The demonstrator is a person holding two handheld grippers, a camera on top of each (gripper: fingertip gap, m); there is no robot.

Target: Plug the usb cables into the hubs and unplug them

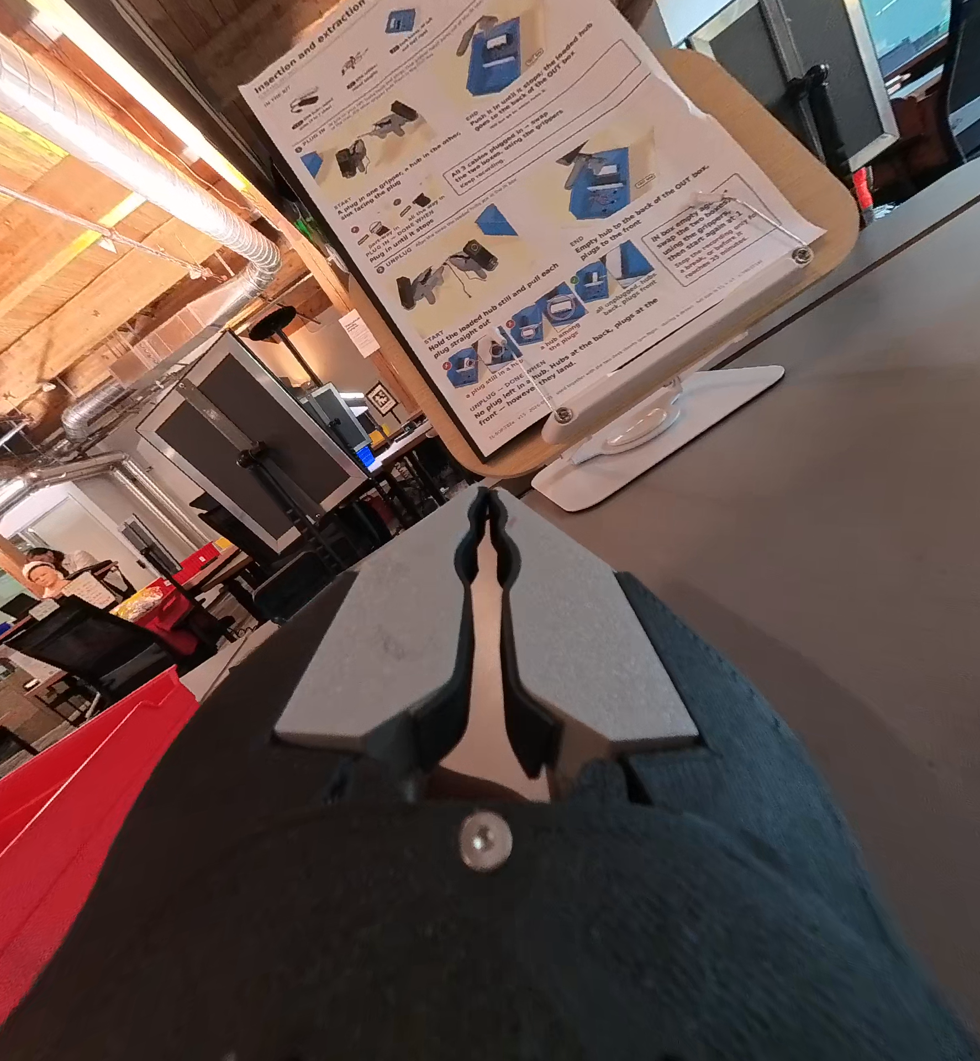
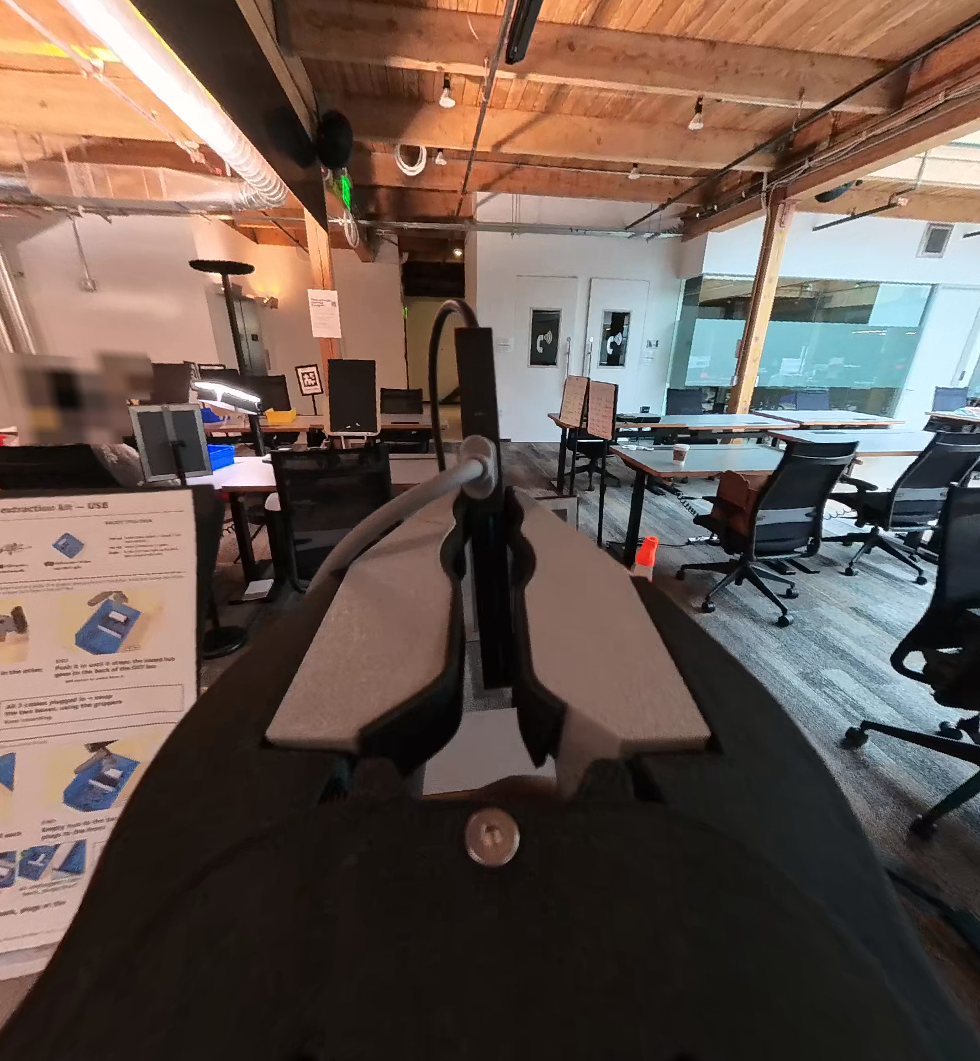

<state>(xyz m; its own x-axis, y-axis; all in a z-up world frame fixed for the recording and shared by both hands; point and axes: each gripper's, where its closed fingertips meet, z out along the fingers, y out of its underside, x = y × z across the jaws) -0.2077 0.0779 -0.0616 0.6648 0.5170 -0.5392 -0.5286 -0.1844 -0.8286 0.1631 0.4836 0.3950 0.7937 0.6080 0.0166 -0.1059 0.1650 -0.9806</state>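
The biggest thing here is the grey tabletop (image 1: 820, 517), which fills the right side of the left wrist view. At its far end stands a big paper sheet with pictures (image 1: 533, 201), held up on a white stand (image 1: 677, 413), and a red bin (image 1: 46, 832) sits near on the left. The left gripper (image 1: 489, 508) hangs low over the tabletop with its fingers (image 1: 419, 631) pressed almost together and nothing between them. The right gripper (image 2: 489, 517) is lifted up toward the room, and its fingers (image 2: 384, 631) are squeezed on a long black hub (image 2: 479, 459) that stands straight up between them. A grey plug (image 2: 479, 473) sticks into the hub's left side, and its grey cable (image 2: 373, 534) droops down to the left (a thin black cord (image 2: 439, 367) also curves off the top of the hub). I think the step now is pulling that plug out. To do it well, the right gripper should hold the hub very still, and the left one should open, grab the plug itself and not the soft cable, and pull straight out sideways. The lower end of the hub is hidden between the fingers, so I cannot tell how many slots it has or if other plugs are in. Where the grey cable ends is cut off too.
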